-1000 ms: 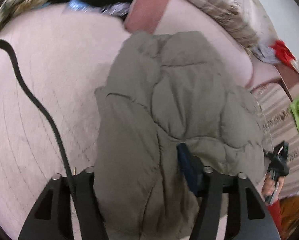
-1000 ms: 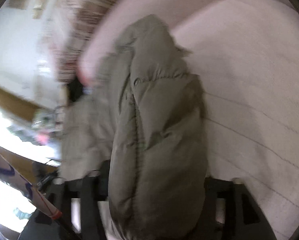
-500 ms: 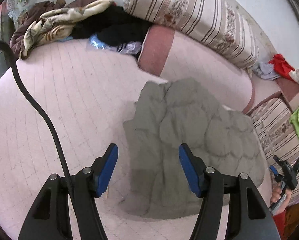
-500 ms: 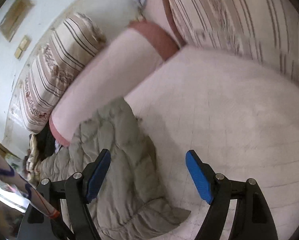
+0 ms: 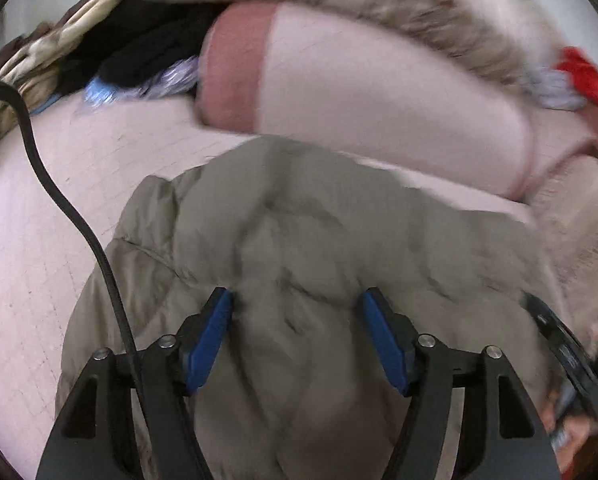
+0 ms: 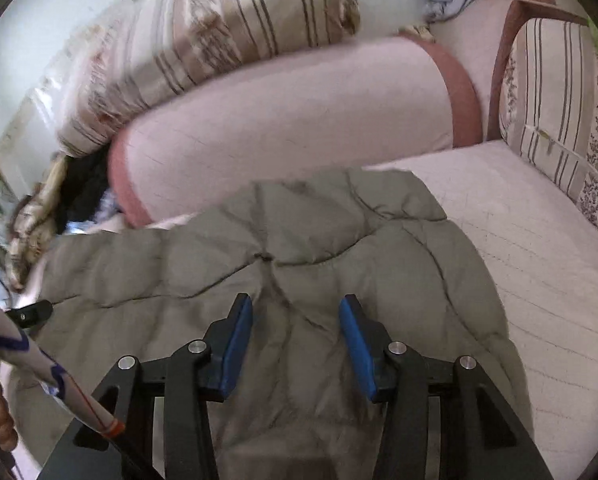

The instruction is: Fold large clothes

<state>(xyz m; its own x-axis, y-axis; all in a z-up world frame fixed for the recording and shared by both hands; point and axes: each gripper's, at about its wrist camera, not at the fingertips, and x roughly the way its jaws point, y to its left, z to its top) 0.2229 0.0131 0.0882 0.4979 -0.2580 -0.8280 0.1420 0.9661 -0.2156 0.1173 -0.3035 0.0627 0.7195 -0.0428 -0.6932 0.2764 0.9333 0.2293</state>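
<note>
A grey-olive quilted puffer jacket (image 5: 299,240) lies bunched on the pale pink bed cover (image 5: 39,240); it also shows in the right wrist view (image 6: 299,252). My left gripper (image 5: 297,340) is open, its blue pads (image 5: 209,340) low over the jacket's near part with padded fabric bulging between them. My right gripper (image 6: 295,340) is open too, its blue pads (image 6: 357,344) straddling a creased ridge of the jacket. Whether either touches the fabric is unclear.
A pink bolster (image 6: 299,100) lies behind the jacket, striped cushions (image 6: 219,20) beyond it. A heap of dark and patterned clothes (image 5: 99,48) sits at far left. A black cable (image 5: 59,192) crosses the cover. The other gripper (image 5: 567,356) shows at right edge.
Both grippers let go of the jacket about a second ago and lifted away open. They have now come back down close over the jacket, still open.
</note>
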